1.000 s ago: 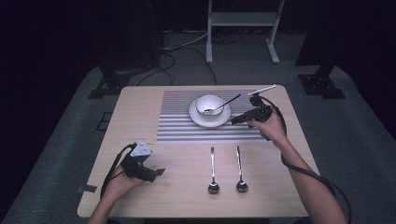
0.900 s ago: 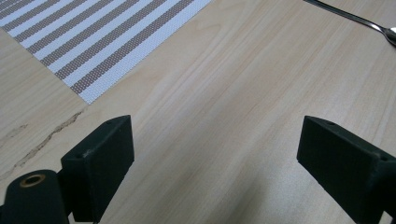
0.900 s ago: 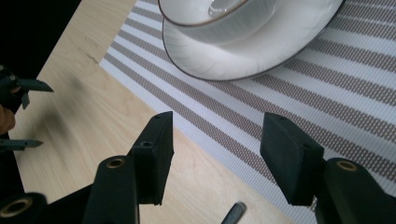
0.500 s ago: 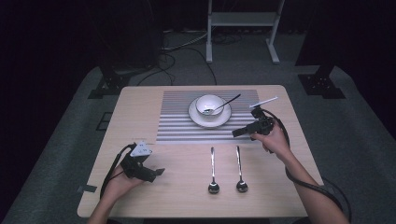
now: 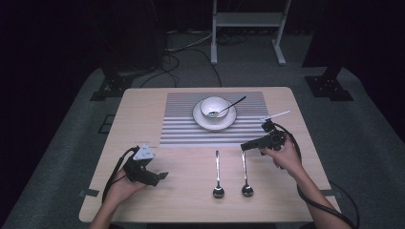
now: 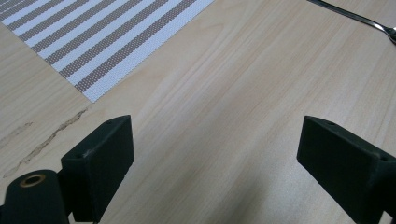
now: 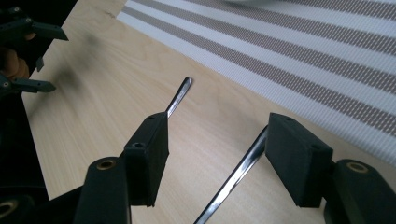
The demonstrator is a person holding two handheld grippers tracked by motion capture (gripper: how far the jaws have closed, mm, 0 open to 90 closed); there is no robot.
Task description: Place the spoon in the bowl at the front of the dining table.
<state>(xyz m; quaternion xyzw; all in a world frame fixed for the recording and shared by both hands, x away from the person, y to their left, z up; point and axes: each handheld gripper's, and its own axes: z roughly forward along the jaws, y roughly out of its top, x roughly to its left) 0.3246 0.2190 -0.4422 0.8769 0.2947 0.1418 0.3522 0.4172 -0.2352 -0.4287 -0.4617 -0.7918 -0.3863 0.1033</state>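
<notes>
2 slim, shiny metal spoons (image 5: 245,174) lie on pale wood-grain table (image 5: 296,191) below the right claw (image 7: 215,135): 1 handle between its blocky black jaws, which have just been opening and grip nothing. Left claw (image 6: 212,149) gapes over bare wood beside the woven striped mat (image 6: 93,42).

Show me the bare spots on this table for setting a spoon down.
Bare wood lies left of the striped placemat, up to the table edge, and along the near edge below the two spoons. It is crowded mid-mat at the bowl and plate, and around the right tongs over the spoon handles.
</notes>
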